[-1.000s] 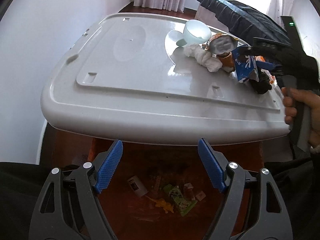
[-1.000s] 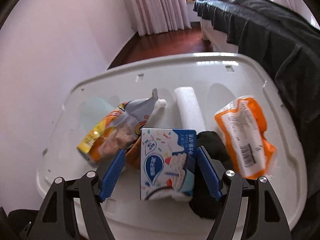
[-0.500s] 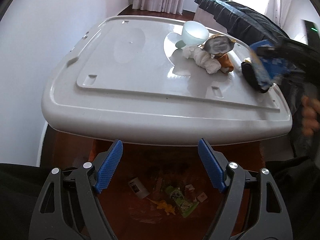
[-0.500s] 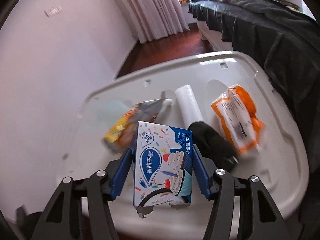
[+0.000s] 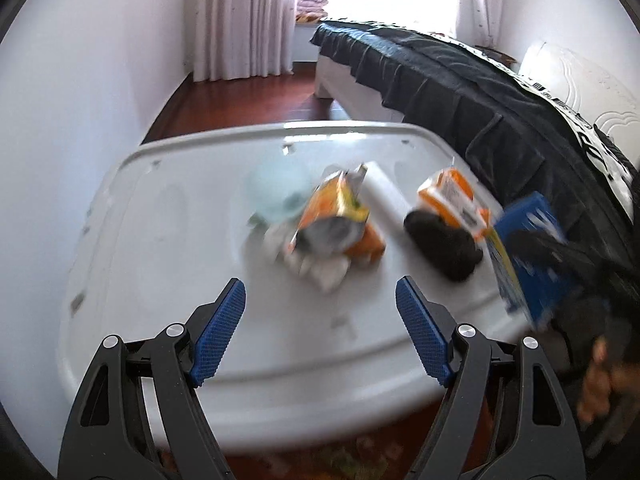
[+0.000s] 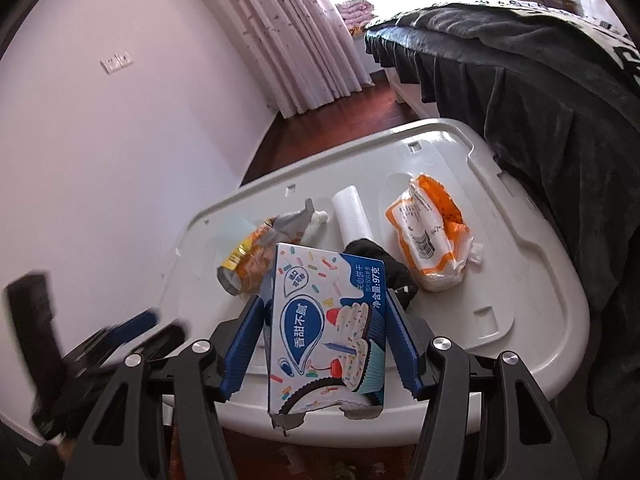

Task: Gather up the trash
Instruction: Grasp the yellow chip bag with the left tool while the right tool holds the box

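Note:
My right gripper is shut on a blue-and-white biscuit box with a torn bottom end, held upright above the near edge of the white plastic lid. On the lid lie an orange-and-white snack bag, a white roll, a black cloth lump and a yellow foil bag. My left gripper stands open over the lid with nothing between its fingers, short of the foil bag, some crumpled tissue and a pale green cup. The box shows blurred at the right of the left wrist view.
A bed with a dark cover runs along the lid's right side. A white wall lies to the left and curtains hang at the back. Small scraps lie on the red-brown floor below the lid's near edge.
My right gripper closed on the biscuit box and lifted it back off the lid. My left gripper rose from below the lid's edge and now looks over the top.

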Demonstrator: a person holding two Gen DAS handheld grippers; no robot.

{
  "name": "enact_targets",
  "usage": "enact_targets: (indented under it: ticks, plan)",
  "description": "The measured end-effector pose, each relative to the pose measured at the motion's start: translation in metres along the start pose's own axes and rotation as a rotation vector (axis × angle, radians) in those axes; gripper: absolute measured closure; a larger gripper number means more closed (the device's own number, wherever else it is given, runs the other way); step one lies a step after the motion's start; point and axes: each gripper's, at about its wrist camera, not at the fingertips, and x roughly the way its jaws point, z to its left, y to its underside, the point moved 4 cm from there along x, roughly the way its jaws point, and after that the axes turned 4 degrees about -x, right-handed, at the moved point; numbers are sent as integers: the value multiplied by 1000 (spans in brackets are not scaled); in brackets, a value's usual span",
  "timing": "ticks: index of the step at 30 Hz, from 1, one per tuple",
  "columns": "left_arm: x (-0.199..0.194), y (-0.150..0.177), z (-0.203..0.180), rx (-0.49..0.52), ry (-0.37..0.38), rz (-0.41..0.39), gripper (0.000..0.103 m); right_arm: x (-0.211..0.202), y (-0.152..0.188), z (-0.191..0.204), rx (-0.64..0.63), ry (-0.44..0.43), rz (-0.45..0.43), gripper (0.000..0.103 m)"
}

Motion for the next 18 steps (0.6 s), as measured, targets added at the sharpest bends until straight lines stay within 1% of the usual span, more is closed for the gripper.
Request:
enact_targets:
  ticks: [2,3,6,9,12,13,14,15,18]
  plan:
    - [18,-8,-4,8,15,-10,27,-5,-1,1,-9,-2,-17,44]
    - [28,-11,-7,21,7,-16,27,-8,-2,2,-16,-2,-25,44]
    - [53,-15,-17,107,-40,-40,27,-10,-3,3,-17,-15,-33,44]
    - [71,-14,-30,226,-107,-79,27,-10,-3,3,-4,-39,-24,44]
    - [86,-16,-34,281,-148,-106,28,-9,-3,6,0,-59,-17,43]
    - [90,-15,-33,283,-147,-107,32,-8,-3,8,-2,-61,-16,43]
    - [93,-14,-32,281,-136,-102,59,-8,-4,9,-5,-61,-16,43]
    - [98,-13,-30,278,-120,-83,59,-7,-4,10,-8,-59,-16,43]
    - [94,-16,-26,253,-93,-96,59,-6,-3,11,-5,-54,-19,43]
